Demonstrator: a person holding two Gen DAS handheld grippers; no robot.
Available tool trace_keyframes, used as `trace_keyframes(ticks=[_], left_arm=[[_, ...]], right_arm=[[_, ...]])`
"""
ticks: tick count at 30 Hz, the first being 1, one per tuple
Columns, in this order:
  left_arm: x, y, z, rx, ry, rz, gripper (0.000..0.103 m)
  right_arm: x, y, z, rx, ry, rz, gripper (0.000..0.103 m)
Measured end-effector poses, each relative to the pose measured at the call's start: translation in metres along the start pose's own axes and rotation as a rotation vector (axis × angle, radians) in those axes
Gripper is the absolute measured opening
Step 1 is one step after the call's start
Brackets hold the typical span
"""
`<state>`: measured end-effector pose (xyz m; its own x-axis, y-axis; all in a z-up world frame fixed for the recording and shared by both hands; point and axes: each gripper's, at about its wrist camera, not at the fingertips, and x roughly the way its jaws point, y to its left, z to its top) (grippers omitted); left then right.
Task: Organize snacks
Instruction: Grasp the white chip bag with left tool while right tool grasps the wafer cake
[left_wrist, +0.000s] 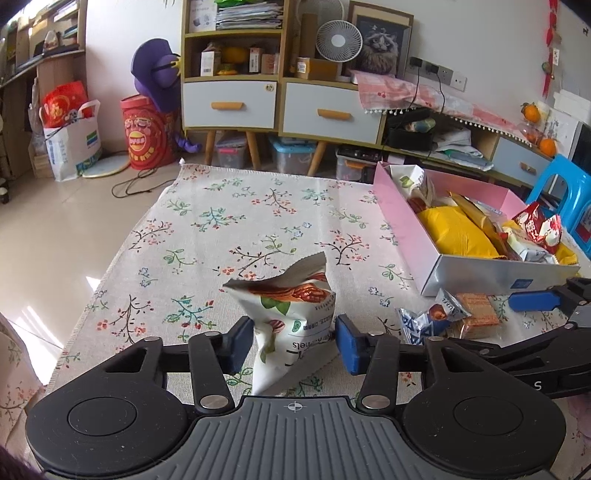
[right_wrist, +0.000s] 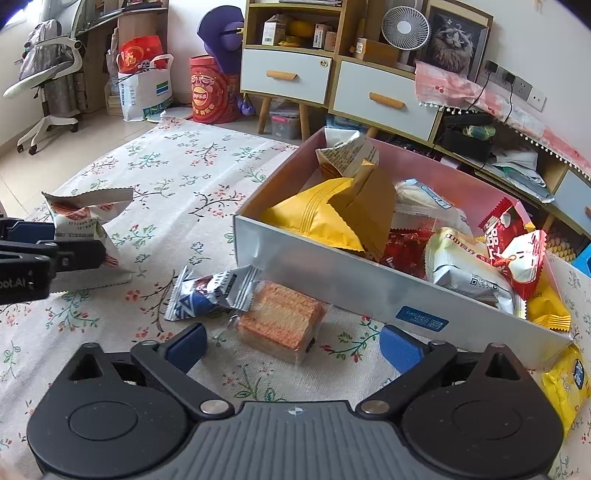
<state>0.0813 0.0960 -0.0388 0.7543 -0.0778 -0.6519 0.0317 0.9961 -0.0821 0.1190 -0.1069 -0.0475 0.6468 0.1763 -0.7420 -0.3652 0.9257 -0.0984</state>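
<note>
A white nut packet (left_wrist: 295, 306) stands upright on the floral cloth, and my left gripper (left_wrist: 294, 345) is shut on its lower half, a blue pad against each side. The right wrist view shows the same packet (right_wrist: 85, 218) at far left in that gripper (right_wrist: 70, 242). My right gripper (right_wrist: 293, 345) is open, with a clear-wrapped wafer block (right_wrist: 280, 321) lying on the cloth just ahead of its fingers, untouched. A blue and silver candy wrapper (right_wrist: 210, 291) lies against the wafer's left side. The pink and silver box (right_wrist: 332, 273) behind holds several snack packets.
A yellow packet (right_wrist: 565, 384) lies outside the box at its near right corner. The floral cloth (left_wrist: 221, 229) ends at a fringe on the far and left sides, with tiled floor beyond. Cabinets (left_wrist: 229, 103) and a blue stool (left_wrist: 565, 184) stand behind.
</note>
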Motion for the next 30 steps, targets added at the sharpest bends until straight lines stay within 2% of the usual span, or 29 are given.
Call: trace_keyframes(ticks=[3,6,7,9,11,17,22,27,30], left_arm=[[-0.002,0.000,0.002,-0.003,-0.003,0.000,0.036],[-0.003,-0.001,0.004,-0.009,-0.004,-0.002,0.032],[-0.004,-0.002,0.004,-0.010,-0.003,-0.003,0.031],[-0.004,-0.003,0.005,-0.011,-0.002,-0.004,0.031],[-0.004,-0.005,0.005,-0.013,0.002,-0.005,0.030],[-0.008,-0.007,0.009,-0.021,0.007,-0.019,0.028],[-0.012,-0.009,0.012,-0.028,0.002,-0.032,0.020],[-0.013,-0.009,0.015,-0.031,0.004,-0.038,0.017],[-0.015,-0.008,0.017,-0.031,-0.004,-0.049,0.008]], right_arm=[[0.000,-0.003,0.001,0.001,0.001,0.023,0.077],[-0.001,-0.003,0.003,-0.003,0.001,0.066,0.059],[-0.002,-0.003,0.003,0.000,0.002,0.083,0.049],[-0.003,-0.003,0.005,0.001,0.004,0.106,0.045],[-0.004,-0.002,0.005,-0.001,0.007,0.112,0.034],[-0.008,-0.010,0.004,0.023,0.019,0.142,0.030],[-0.014,-0.015,0.000,0.022,0.019,0.144,0.029],[-0.019,-0.024,-0.002,0.035,0.016,0.134,0.029],[-0.022,-0.032,-0.004,0.045,0.015,0.127,0.029]])
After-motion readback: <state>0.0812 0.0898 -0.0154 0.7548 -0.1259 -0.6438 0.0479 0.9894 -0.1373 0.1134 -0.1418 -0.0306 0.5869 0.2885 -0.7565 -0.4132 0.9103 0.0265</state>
